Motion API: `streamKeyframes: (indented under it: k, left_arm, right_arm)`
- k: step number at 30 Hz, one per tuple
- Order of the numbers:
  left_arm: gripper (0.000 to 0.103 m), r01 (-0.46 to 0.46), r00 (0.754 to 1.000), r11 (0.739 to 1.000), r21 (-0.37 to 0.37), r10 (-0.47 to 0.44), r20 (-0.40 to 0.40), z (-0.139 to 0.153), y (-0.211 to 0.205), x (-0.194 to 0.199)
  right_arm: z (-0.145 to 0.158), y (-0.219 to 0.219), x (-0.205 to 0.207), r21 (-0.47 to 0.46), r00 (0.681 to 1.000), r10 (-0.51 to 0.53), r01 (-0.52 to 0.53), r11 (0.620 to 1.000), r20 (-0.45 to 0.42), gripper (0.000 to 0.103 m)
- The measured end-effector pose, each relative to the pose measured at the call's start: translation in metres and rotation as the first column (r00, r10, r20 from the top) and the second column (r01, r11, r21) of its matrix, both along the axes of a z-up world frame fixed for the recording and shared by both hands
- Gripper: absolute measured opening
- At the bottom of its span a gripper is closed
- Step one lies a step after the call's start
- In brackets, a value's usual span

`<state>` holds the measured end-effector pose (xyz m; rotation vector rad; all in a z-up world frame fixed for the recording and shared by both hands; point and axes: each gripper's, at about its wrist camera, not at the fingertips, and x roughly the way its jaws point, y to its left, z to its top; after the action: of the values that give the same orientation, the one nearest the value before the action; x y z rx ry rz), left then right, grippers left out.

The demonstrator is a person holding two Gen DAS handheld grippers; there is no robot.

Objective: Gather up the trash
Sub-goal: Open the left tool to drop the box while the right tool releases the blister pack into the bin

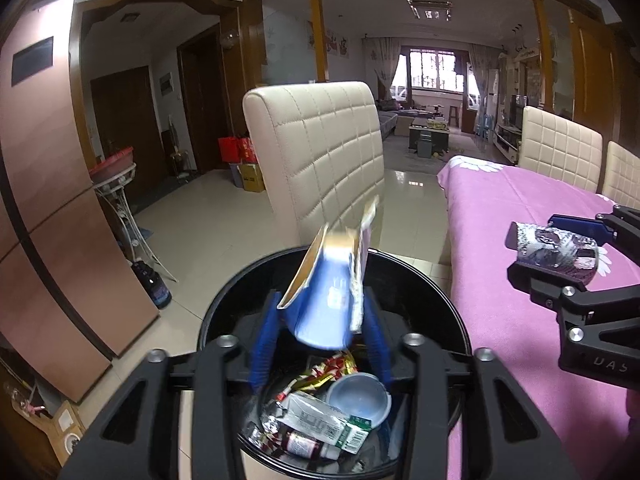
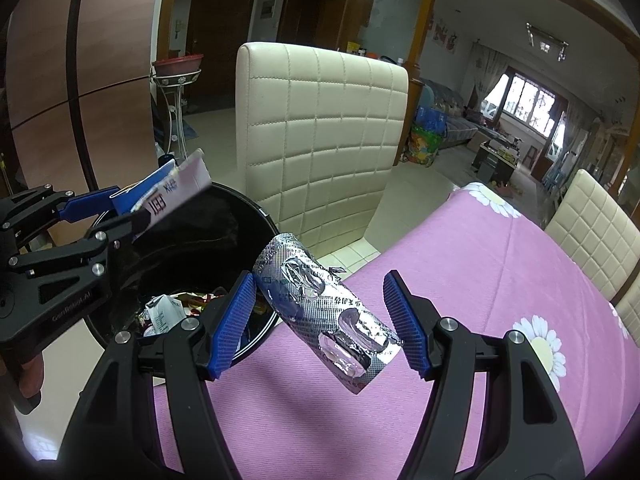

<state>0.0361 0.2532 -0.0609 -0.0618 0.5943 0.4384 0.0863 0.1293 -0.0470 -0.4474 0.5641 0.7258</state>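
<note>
My left gripper [image 1: 320,312] hangs over the black trash bin [image 1: 424,292], its jaws spread; a torn blue and white carton [image 1: 328,300] sits blurred between the blue pads, seemingly loose. The carton and left gripper also show in the right wrist view [image 2: 168,196]. My right gripper [image 2: 320,312] is above the pink tablecloth [image 2: 460,264] beside the bin [image 2: 224,216]. A curled silver blister pack [image 2: 320,296] spans its wide jaws, touching both pads. The pack shows in the left wrist view [image 1: 556,248] too.
The bin holds wrappers, a small carton [image 1: 324,420], a blue lid [image 1: 360,396] and a small bottle. A cream padded chair [image 1: 320,152] stands just behind the bin. More chairs [image 1: 560,148] line the table's far side. A fridge [image 1: 52,200] stands at left.
</note>
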Motion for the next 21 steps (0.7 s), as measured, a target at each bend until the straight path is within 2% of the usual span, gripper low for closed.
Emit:
streamKeyframes:
  k: [1, 2, 3, 7, 17, 21]
  left_arm:
    - [0.065, -0.008, 1.000, 1.000, -0.019, 0.008, -0.003, 0.000, 0.002, -0.001]
    - [0.079, -0.019, 1.000, 0.999, -0.033, 0.019, 0.001, 0.000, 0.005, -0.001]
    - [0.080, -0.034, 0.999, 0.998, -0.049, 0.035, 0.016, 0.000, 0.009, -0.003]
    - [0.081, -0.068, 0.997, 0.996, -0.063, 0.070, 0.021, 0.002, 0.017, -0.006]
    - [0.081, -0.131, 0.991, 0.991, -0.019, 0.132, 0.020, 0.001, 0.027, -0.015]
    - [0.081, -0.160, 0.987, 0.987, -0.012, 0.160, 0.025, 0.001, 0.033, -0.019]
  right_arm:
    - [0.000, 0.000, 0.000, -0.001, 1.000, 0.002, -0.002, 1.000, 0.000, 0.067]
    - [0.000, 0.001, 0.000, -0.002, 1.000, 0.003, -0.003, 1.000, 0.001, 0.067]
    - [-0.001, 0.001, 0.000, -0.003, 1.000, 0.004, -0.004, 1.000, 0.001, 0.067]
    - [-0.001, 0.004, -0.001, -0.005, 1.000, 0.012, -0.012, 1.000, -0.001, 0.067]
    - [-0.005, 0.024, -0.005, -0.012, 0.998, 0.057, -0.057, 0.998, -0.022, 0.069]
    - [-0.005, 0.032, -0.008, -0.001, 0.996, 0.080, -0.080, 0.997, -0.034, 0.074]
